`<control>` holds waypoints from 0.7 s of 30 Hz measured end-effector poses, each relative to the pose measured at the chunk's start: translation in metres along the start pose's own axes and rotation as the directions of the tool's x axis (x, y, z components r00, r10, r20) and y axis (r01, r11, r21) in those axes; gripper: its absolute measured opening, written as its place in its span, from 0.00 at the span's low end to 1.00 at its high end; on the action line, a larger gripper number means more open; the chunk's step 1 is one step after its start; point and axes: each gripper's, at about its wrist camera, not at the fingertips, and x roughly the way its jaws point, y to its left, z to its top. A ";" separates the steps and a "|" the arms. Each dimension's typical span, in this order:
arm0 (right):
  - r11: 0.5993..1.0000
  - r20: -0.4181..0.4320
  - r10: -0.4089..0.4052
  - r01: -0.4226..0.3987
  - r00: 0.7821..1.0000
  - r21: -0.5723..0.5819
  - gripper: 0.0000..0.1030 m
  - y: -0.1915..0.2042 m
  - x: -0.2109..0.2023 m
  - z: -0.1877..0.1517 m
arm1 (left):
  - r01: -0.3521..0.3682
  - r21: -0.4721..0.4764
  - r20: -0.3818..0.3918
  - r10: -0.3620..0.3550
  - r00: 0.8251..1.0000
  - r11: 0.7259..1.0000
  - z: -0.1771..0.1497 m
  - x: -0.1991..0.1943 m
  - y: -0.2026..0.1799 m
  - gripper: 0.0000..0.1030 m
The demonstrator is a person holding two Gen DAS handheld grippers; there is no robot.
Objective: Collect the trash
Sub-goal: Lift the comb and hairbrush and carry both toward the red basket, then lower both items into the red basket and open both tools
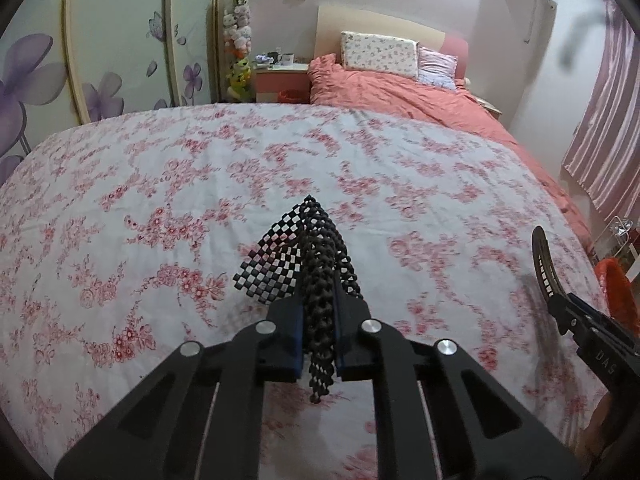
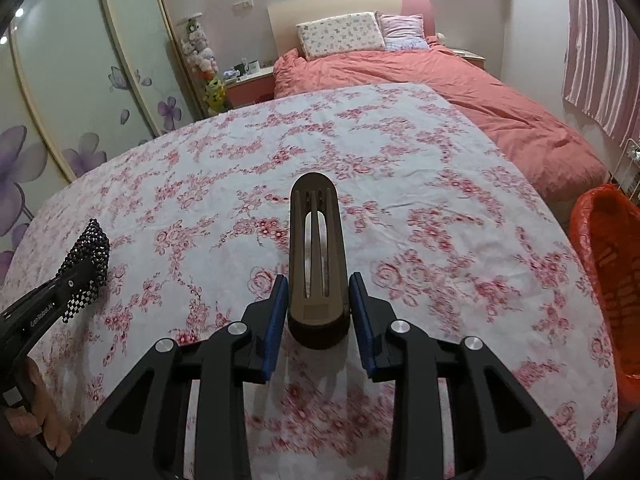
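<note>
My left gripper (image 1: 319,312) is shut on a black mesh mat (image 1: 308,264), folded and bunched between the pads, held above the floral sheet (image 1: 160,200). It also shows in the right wrist view (image 2: 86,264) at the far left. My right gripper (image 2: 319,308) is shut on a brown curved slotted piece (image 2: 318,248) that sticks up and forward between the blue pads. The same piece shows in the left wrist view (image 1: 543,258) at the right. An orange trash bag (image 2: 608,264) stands open at the bed's right side.
A salmon duvet (image 2: 460,92) and pillows (image 2: 340,34) lie at the head of the bed. A nightstand (image 1: 282,76) with cups, hanging plush toys (image 1: 239,28), flowered wardrobe doors (image 1: 112,40) and striped curtains (image 2: 600,40) surround the bed.
</note>
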 end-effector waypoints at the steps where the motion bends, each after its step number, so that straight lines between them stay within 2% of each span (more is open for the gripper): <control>1: 1.000 0.008 0.000 0.000 1.000 0.005 0.31 -0.003 -0.004 0.000 | 0.005 0.004 0.005 -0.005 1.000 1.000 0.000 -0.003 -0.003 0.11; 9: 0.999 0.100 -0.042 0.039 0.994 0.030 0.31 -0.033 -0.045 -0.008 | 0.058 0.051 0.039 -0.060 0.997 0.997 -0.006 -0.029 -0.049 0.11; 14: 0.993 0.174 -0.100 0.087 0.980 0.079 0.31 -0.067 -0.076 -0.012 | 0.102 0.096 0.048 -0.107 0.993 0.990 -0.013 -0.043 -0.087 0.11; 21: 0.978 0.226 -0.155 0.117 0.962 0.173 0.31 -0.115 -0.107 -0.014 | 0.200 0.179 0.059 -0.213 0.975 0.963 -0.020 -0.066 -0.151 0.11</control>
